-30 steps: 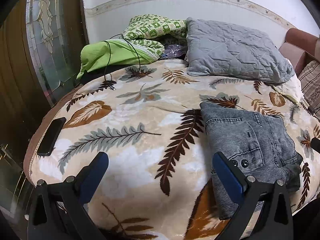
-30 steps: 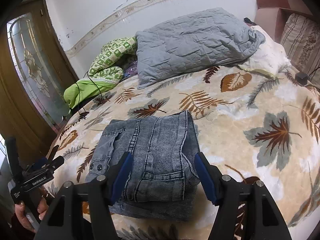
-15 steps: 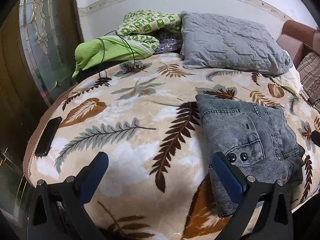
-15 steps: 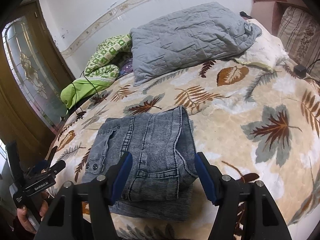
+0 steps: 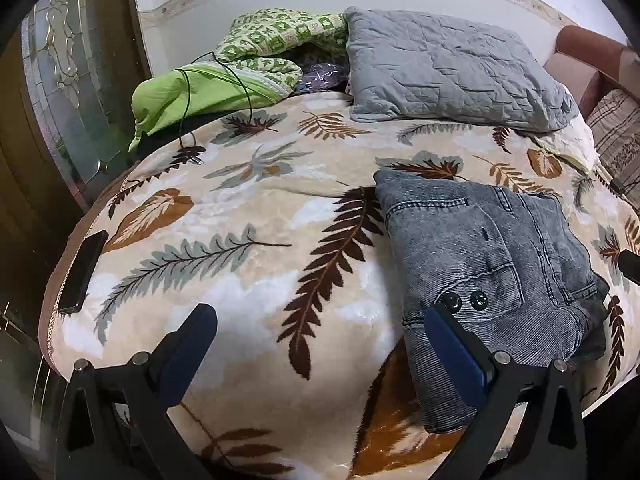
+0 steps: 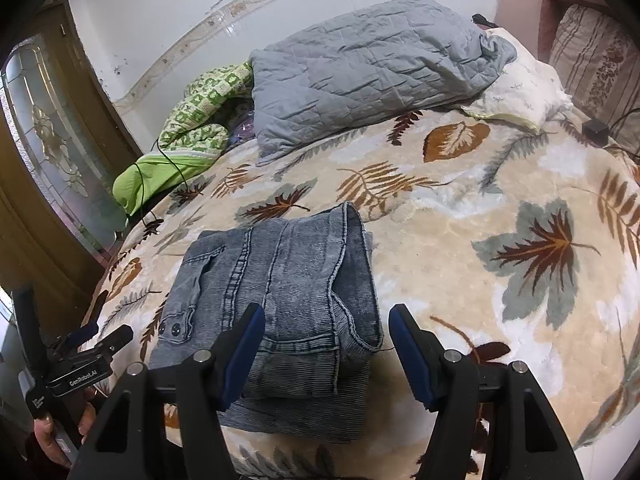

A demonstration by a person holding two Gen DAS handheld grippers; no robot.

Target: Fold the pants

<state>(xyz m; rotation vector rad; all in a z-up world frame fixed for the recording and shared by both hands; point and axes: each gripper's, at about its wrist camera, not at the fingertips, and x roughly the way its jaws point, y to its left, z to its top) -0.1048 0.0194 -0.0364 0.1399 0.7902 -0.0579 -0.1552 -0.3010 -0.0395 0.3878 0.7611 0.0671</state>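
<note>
A pair of grey washed-denim pants [image 6: 276, 300] lies folded into a compact, roughly square stack on a bed covered by a cream plush blanket printed with brown and grey leaves [image 6: 460, 240]. The stack sits near the bed's front edge, with a buttoned pocket flap showing two dark round buttons [image 5: 464, 300] on its top layer and a wider lower layer sticking out beneath toward the edge.

The right gripper [image 6: 326, 354] hangs over the near edge of the stack, its blue-padded jaws standing apart with nothing clamped between them; the left pad is over the denim, the right pad is just off the stack's right side over the blanket. The left gripper [image 5: 320, 354] hovers to the left of the pants, its jaws spread wide and empty over bare blanket, its right finger overlapping the stack's near-left corner in view. In the right wrist view a hand [image 6: 60, 432] grips the handle of that left gripper at the lower left.

Behind the pants, against the white wall, lie a grey quilted pillow [image 5: 448, 68] and a green patterned cloth bundle [image 5: 240, 68] with a thin black cable [image 5: 240, 84] trailing across it. A black phone [image 5: 82, 272] rests on the bed's left edge.
</note>
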